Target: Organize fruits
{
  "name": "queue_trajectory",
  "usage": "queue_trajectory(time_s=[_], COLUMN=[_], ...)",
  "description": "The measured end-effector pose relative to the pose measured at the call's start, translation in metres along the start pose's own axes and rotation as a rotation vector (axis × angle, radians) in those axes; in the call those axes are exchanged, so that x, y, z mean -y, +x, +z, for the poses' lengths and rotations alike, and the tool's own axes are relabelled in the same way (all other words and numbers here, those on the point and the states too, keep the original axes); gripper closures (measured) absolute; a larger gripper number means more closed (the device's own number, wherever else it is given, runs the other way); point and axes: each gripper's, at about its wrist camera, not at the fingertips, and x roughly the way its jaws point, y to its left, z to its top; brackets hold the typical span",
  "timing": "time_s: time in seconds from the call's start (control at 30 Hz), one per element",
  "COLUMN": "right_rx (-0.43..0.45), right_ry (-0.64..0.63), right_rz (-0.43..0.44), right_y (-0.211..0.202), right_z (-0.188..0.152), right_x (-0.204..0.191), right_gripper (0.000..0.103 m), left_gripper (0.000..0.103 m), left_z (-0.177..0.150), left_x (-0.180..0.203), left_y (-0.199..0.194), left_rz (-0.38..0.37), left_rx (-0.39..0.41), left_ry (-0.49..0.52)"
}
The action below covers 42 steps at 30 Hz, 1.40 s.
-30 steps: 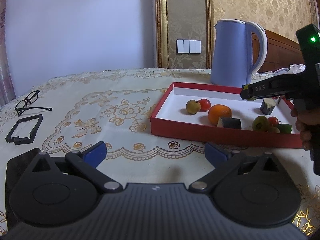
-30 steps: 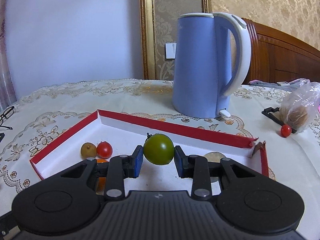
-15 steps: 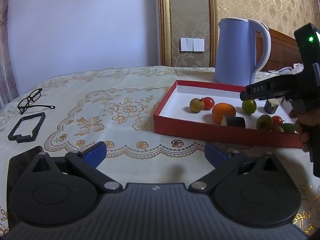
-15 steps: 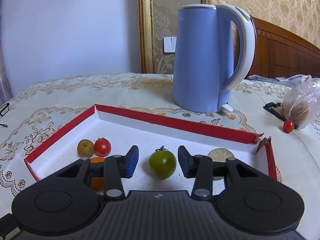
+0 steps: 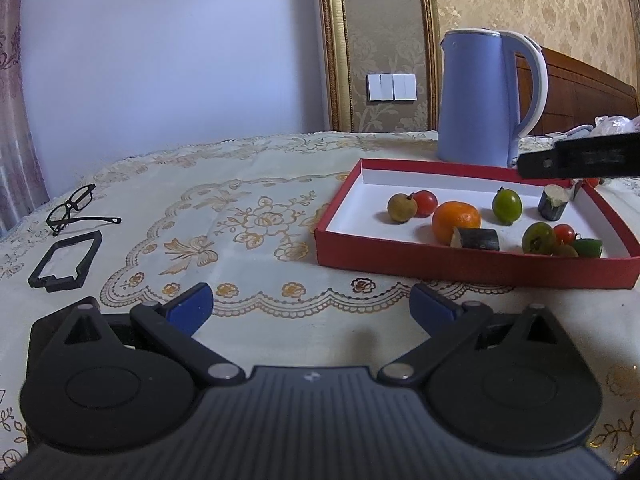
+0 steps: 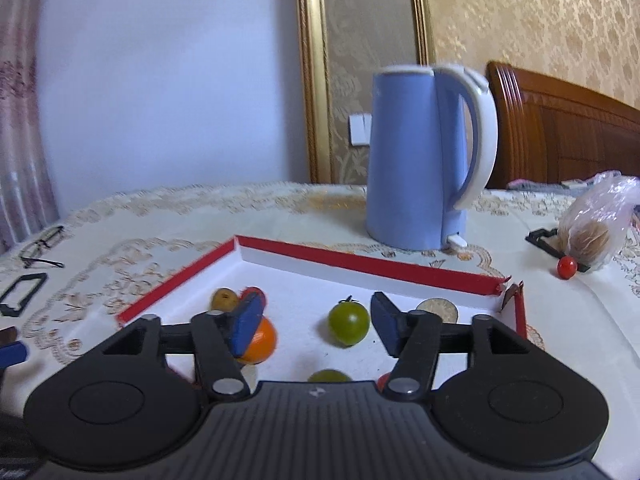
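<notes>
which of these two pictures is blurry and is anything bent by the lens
Right wrist view: motion blur smears the blue kettle, the red box rim and the glasses. Left wrist view: sharp, except the dark right gripper at the right edge. Both views: the fisheye bows the gold wall trim and rounds the table edge.

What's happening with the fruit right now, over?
Right gripper open, jaws just opening, green tomato dropped in tray. Left gripper open, empty. Red tomato outside tray. Nothing blocking.
</notes>
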Motion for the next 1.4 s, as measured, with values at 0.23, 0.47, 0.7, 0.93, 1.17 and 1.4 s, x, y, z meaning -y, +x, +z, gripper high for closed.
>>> queue_trajectory(time_s=[0.23,0.47,0.7,0.93,1.17,1.4], right_rx=[0.045,0.069,0.103,0.064,-0.019,-0.077], right_ry=[-0.013,-0.101,-0.085,-0.154,-0.266,-0.359], right_rz=[0.032,0.027,0.005,0.069,0.209,0.264], right_y=[-0.037,-0.054,-0.070,-0.070,-0.060,-0.048], right_z=[-0.018,-0.036,-0.053,-0.058,-0.058,-0.061], right_x=[-0.004,-0.025,-0.034,-0.036,-0.045,-0.053], right_gripper=[0.026,0.018,0.004,0.004,0.004,0.004], left_gripper=[0.000,0.000,0.000,0.000,0.000,0.000], left_z=[0.000,0.000,-0.001,-0.001,-0.001,-0.001], left_x=[-0.001,-0.001,-0.003,-0.002,-0.002,-0.003], left_y=[0.000,0.001,0.002,0.002,0.004,0.004], left_rz=[-0.002,-0.002,0.001,0.011,0.022,0.022], left_rx=[-0.005,-0.010,-0.024,-0.027,-0.039,-0.040], left_ry=[-0.004,-0.008,-0.012,-0.010,-0.012,-0.011])
